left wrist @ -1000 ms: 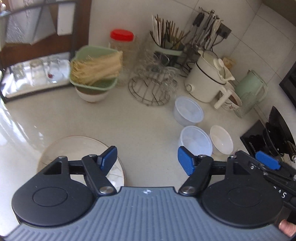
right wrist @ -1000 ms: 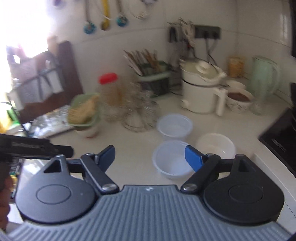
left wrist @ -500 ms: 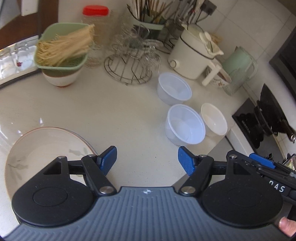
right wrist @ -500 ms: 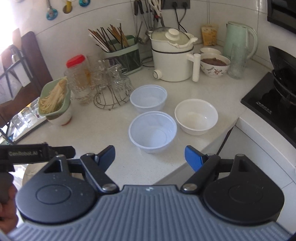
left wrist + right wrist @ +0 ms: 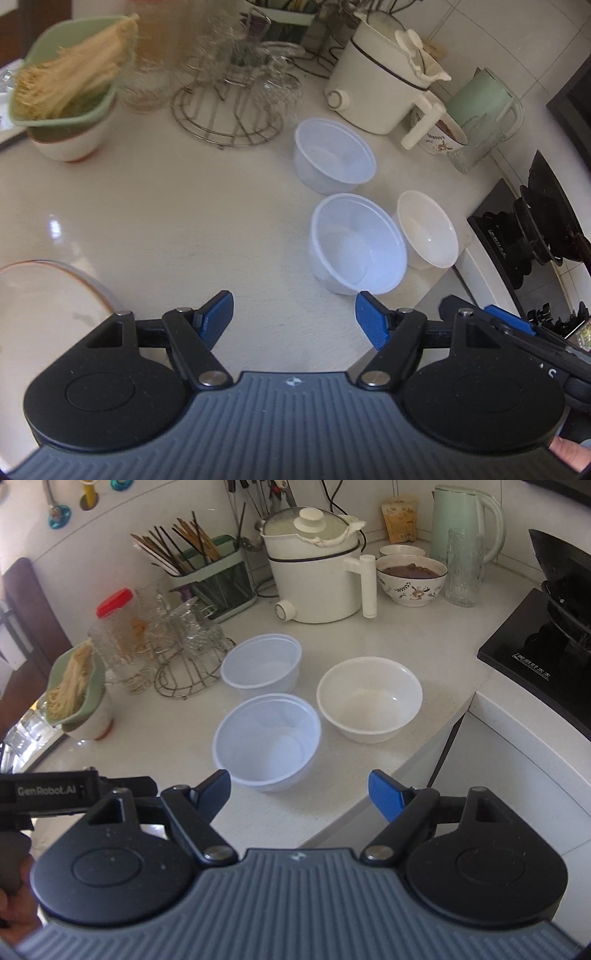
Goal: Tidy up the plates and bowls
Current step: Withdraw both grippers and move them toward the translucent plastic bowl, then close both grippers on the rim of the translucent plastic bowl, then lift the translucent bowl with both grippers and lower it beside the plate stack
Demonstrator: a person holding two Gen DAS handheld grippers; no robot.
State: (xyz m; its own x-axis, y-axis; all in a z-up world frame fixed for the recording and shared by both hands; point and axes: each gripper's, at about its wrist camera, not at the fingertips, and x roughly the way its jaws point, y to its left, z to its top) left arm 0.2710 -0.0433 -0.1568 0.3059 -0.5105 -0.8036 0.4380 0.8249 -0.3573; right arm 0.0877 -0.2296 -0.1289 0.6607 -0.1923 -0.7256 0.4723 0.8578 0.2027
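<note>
Your left gripper [image 5: 294, 319] hangs over the pale countertop [image 5: 177, 206] with its blue pads spread wide and nothing between them, so it is released. Just ahead of its right pad sits the near clear plastic bowl [image 5: 356, 243], with the white bowl [image 5: 426, 229] touching or almost touching it on the far right side, and a second clear plastic bowl [image 5: 334, 155] farther ahead. Off to the left of that gripper, partly under its left finger housing, lies a large plate [image 5: 44, 306] with a thin reddish rim. Your right gripper [image 5: 300, 790] is likewise spread apart and empty; the near clear plastic bowl [image 5: 266, 740] lies just ahead of its left pad, the white bowl [image 5: 369, 698] ahead and slightly right, and the second clear plastic bowl [image 5: 260, 662] behind them. Beyond the bowls stand a wire rack of glasses [image 5: 184, 646] and a white electric pot [image 5: 317, 579]. The black stove [image 5: 543, 657] is to the right of your right gripper.
</note>
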